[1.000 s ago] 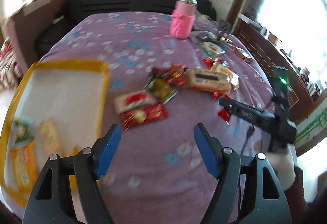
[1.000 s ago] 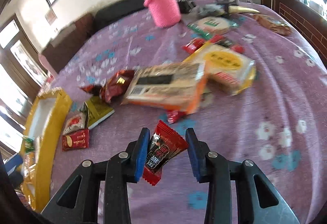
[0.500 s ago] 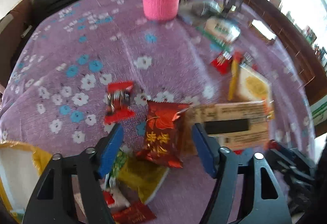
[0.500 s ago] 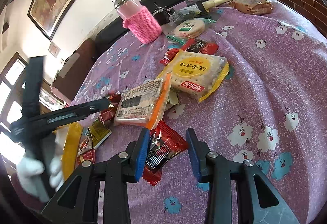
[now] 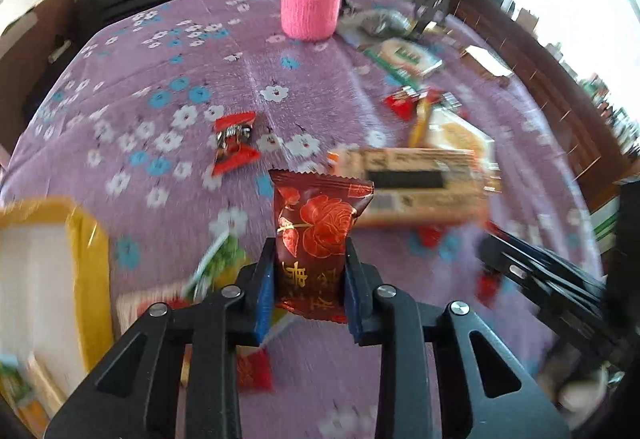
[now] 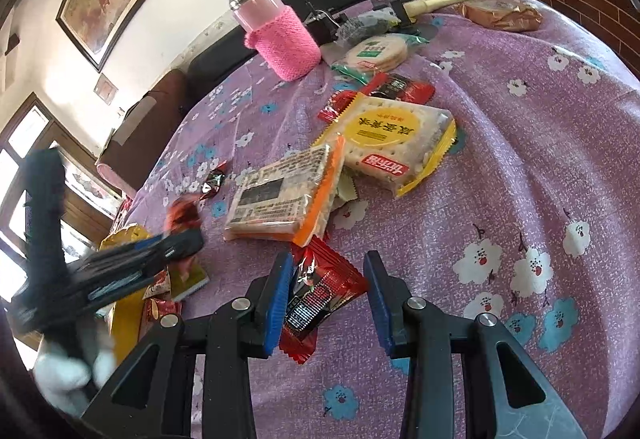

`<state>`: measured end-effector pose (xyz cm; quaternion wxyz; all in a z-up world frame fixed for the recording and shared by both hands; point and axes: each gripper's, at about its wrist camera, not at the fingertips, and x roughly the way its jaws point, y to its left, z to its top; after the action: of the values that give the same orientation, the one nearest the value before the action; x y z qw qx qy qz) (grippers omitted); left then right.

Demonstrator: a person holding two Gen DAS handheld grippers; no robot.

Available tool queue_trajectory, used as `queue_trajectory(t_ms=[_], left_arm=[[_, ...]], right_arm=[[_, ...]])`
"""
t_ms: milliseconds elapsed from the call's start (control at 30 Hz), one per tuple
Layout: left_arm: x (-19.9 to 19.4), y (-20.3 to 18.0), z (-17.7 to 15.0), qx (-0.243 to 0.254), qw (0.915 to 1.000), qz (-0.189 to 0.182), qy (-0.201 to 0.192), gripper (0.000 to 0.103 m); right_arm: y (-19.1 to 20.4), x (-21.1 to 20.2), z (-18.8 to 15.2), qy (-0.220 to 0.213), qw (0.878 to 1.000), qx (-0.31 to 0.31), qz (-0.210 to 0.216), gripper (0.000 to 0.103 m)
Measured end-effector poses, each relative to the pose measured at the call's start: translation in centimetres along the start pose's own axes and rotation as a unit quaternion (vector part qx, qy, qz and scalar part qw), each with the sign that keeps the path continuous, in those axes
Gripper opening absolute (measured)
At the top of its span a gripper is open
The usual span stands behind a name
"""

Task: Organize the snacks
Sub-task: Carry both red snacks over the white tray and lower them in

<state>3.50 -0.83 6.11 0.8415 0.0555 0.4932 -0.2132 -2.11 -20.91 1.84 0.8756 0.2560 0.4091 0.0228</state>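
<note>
Ahead of my left gripper (image 5: 309,287), bare purple cloth (image 5: 168,167) lies open toward the yellow tray (image 5: 94,259). To my right, cracker packs (image 6: 288,191) and small wrappers (image 6: 394,87) crowd the path; the pink bottle (image 6: 280,35) blocks the far edge.

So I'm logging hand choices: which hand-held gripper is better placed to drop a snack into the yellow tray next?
Left. The left hand-held gripper is shut on the dark red rose packet, beside the yellow tray. The right hand-held gripper is open around a red wrapper.

Upright rose-print red packet (image 5: 311,239), claw-clamped
</note>
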Motion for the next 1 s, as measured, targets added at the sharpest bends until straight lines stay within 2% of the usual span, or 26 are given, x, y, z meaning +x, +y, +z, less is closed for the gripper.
queue_trajectory(t_ms=[100, 367, 567, 700, 767, 900, 1000], left_arm=[[-4.3, 0.0, -2.6, -0.016, 0.9993, -0.02, -0.029, 0.026], [-12.5, 3.3, -7.3, -0.067, 0.9908, -0.028, -0.114, 0.026], [-13.8, 5.2, -10.6, -0.083, 0.9868, 0.029, -0.136, 0.026], [-14.5, 7.1, -12.9, -0.109, 0.9842, 0.034, -0.136, 0.027], [-15.1, 8.1, -13.8, -0.112, 0.9829, 0.05, -0.138, 0.027], [-15.9, 10.0, -14.7, -0.116, 0.9793, 0.076, -0.147, 0.027], [-16.5, 11.9, -15.4, -0.127, 0.9712, 0.109, -0.169, 0.027]], right_arm=[[0.5, -0.4, -0.2, -0.007, 1.0, -0.009, 0.006, 0.038], [2.8, -1.5, -1.0, -0.035, 0.998, -0.054, 0.026, 0.038], [3.9, -1.6, -1.9, -0.05, 0.996, -0.071, 0.026, 0.038], [4.8, -1.4, -2.9, -0.043, 0.995, -0.083, 0.021, 0.038], [5.7, -2.0, -3.6, -0.041, 0.995, -0.09, 0.023, 0.038], [7.8, -3.7, -5.5, -0.026, 0.994, -0.083, 0.067, 0.037], [11.0, -4.4, -6.6, -0.019, 0.991, -0.105, 0.084, 0.037]])
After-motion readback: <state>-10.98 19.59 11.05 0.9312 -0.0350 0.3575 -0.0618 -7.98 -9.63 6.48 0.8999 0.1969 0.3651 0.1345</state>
